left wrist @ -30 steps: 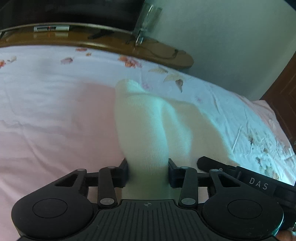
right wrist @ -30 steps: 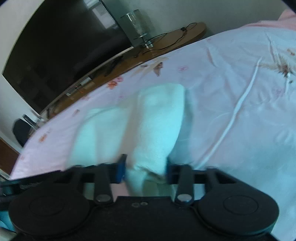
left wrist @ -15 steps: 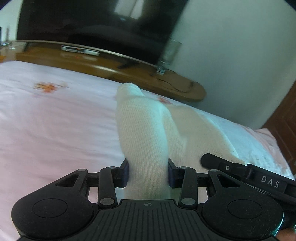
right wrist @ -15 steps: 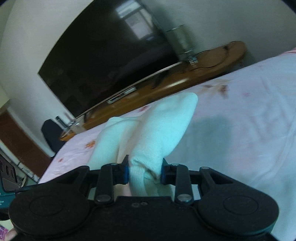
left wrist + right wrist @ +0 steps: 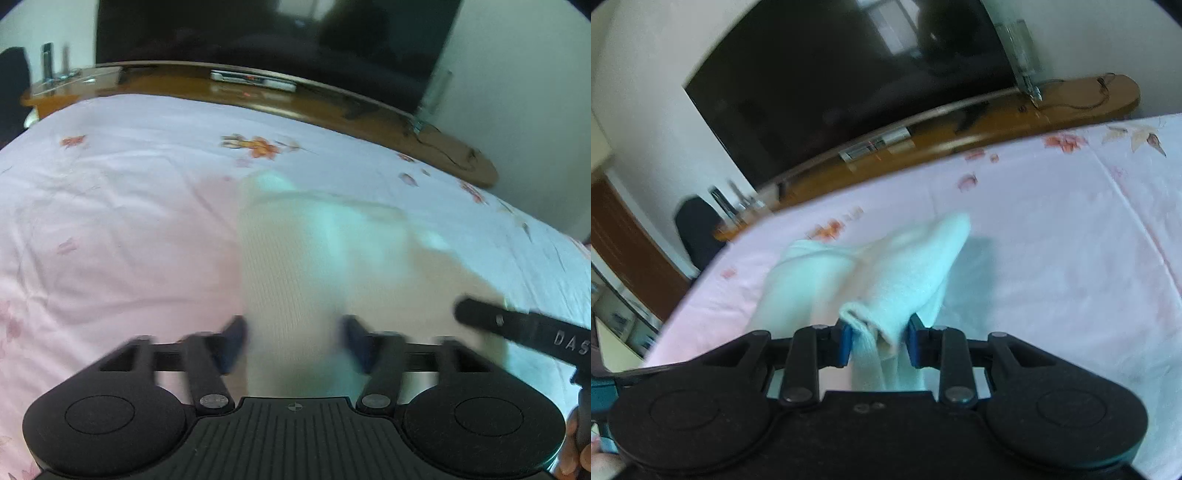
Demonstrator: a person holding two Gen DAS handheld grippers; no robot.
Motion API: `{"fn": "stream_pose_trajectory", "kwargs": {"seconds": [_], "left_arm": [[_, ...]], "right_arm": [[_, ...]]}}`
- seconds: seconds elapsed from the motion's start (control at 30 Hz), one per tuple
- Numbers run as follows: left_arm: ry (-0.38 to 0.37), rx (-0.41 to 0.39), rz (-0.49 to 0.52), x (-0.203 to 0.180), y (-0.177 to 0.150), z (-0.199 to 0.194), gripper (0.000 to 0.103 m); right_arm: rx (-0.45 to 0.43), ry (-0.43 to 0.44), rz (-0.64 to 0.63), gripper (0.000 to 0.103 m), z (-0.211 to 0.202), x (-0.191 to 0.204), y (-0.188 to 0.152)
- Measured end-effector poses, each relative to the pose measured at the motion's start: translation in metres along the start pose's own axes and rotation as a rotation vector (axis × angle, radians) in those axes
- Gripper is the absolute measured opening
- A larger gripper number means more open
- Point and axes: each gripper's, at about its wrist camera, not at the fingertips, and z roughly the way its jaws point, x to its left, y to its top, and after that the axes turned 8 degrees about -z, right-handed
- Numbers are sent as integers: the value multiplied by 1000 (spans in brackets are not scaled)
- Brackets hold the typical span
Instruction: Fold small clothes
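A white knitted garment (image 5: 295, 280) hangs bunched just above the pink flowered bedsheet (image 5: 110, 221), nearer than the television (image 5: 849, 81). The left gripper (image 5: 291, 338) pinches one end and the right gripper (image 5: 877, 338) clamps another; both pairs of fingers press cloth.

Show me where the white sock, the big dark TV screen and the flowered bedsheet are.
white sock (image 5: 908, 266): right wrist view, on its raised toe half.
TV screen (image 5: 849, 85): right wrist view, middle of the dark panel.
flowered bedsheet (image 5: 110, 206): left wrist view, bare pink stretch left of the sock.
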Motion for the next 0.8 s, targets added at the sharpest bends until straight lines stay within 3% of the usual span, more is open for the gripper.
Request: {"fn": "stream_pose_trajectory", "kwargs": {"seconds": [0.03, 0.13, 0.2, 0.3, 0.37, 0.47, 0.5, 0.57, 0.63, 0.8], "left_arm": [[13, -10, 13, 1, -2, -2, 84], [26, -49, 11, 3, -1, -17, 84], [30, -137, 14, 4, 5, -38, 84], [-6, -172, 75, -10, 23, -42, 84], [-3, -154, 111, -22, 33, -28, 84], [44, -42, 123, -29, 29, 5, 84], [73, 16, 119, -28, 24, 20, 84], [41, 27, 53, -19, 18, 25, 84], [38, 35, 20, -16, 18, 19, 84], [41, 11, 83, -15, -3, -14, 84]], "right_arm": [[22, -36, -6, 33, 4, 0, -3], [25, -114, -58, 37, 0, 8, -5], [-10, -175, -97, 40, -10, 15, 0], [-95, -199, -151, 40, -26, 26, 13], [-108, -173, -184, 38, -26, 35, 21], [-52, -135, -201, 32, -6, 43, 22], [-3, -150, -211, 32, 5, 42, 17], [103, -177, -205, 32, 25, 37, 7], [89, -173, -199, 32, 23, 33, 3], [17, -162, -214, 34, -20, 41, 0]]}}
